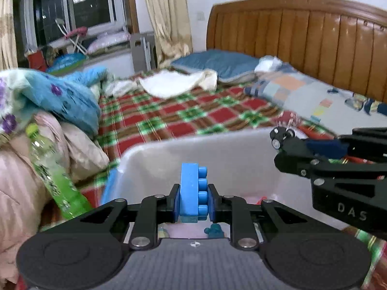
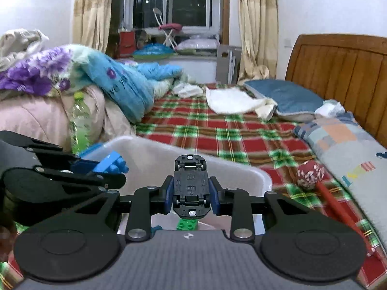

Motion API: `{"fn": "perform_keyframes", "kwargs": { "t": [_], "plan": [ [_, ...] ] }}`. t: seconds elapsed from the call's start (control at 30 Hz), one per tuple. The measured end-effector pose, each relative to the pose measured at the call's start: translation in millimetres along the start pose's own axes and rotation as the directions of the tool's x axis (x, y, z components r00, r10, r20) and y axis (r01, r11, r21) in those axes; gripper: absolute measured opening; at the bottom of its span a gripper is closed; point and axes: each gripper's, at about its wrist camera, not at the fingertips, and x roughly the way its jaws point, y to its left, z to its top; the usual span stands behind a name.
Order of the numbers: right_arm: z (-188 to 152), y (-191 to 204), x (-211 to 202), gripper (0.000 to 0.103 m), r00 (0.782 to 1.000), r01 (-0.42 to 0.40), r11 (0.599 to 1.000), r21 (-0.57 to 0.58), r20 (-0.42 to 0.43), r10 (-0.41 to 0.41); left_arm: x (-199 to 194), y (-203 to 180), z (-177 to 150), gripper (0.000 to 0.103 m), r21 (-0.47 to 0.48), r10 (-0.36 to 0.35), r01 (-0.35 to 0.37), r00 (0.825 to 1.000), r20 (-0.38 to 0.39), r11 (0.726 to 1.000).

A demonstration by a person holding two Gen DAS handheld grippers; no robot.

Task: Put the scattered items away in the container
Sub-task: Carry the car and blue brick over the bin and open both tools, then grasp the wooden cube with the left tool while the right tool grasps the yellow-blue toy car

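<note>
My left gripper is shut on a blue toy brick, studs facing right, held over the white plastic bin on the bed. My right gripper is shut on a black toy car, underside up, also over the bin. In the left wrist view the right gripper comes in from the right with the car. In the right wrist view the left gripper holds the brick at left. A green brick and a teal piece lie in the bin.
A green drink bottle leans on pink bedding left of the bin. A red maraca-like rattle lies on the plaid blanket right of the bin. A blue pillow and the wooden headboard stand beyond.
</note>
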Motion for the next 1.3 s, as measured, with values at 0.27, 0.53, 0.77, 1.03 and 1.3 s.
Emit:
{"fn": "perform_keyframes", "kwargs": {
  "t": [0.27,0.53,0.77,1.03,1.3],
  "plan": [
    [-14,-1,26,0.049,0.996,0.008,1.0,0.005,-0.084,-0.007,16,9,-12,0.051,-0.059,-0.011,0.009,0.999,-0.033,0.998],
    [-8,1,6,0.065,0.998,0.034,0.999,-0.002,-0.048,-0.034,-12,10,-11,0.065,-0.039,0.035,-0.034,0.999,0.009,0.999],
    [-15,18,-44,0.073,1.0,-0.001,0.999,-0.044,0.013,0.002,-59,12,-46,0.073,-0.065,-0.007,0.011,0.998,0.063,0.998],
    [-53,31,-92,0.081,1.0,-0.002,0.995,-0.102,0.026,0.004,-74,0,-116,0.075,-0.062,-0.043,0.042,0.999,-0.015,0.997],
    [-110,40,-102,0.075,1.0,-0.007,0.997,-0.079,-0.03,0.004,-68,-10,-157,0.072,-0.114,-0.048,0.039,0.996,-0.077,0.993]
  ]
}}
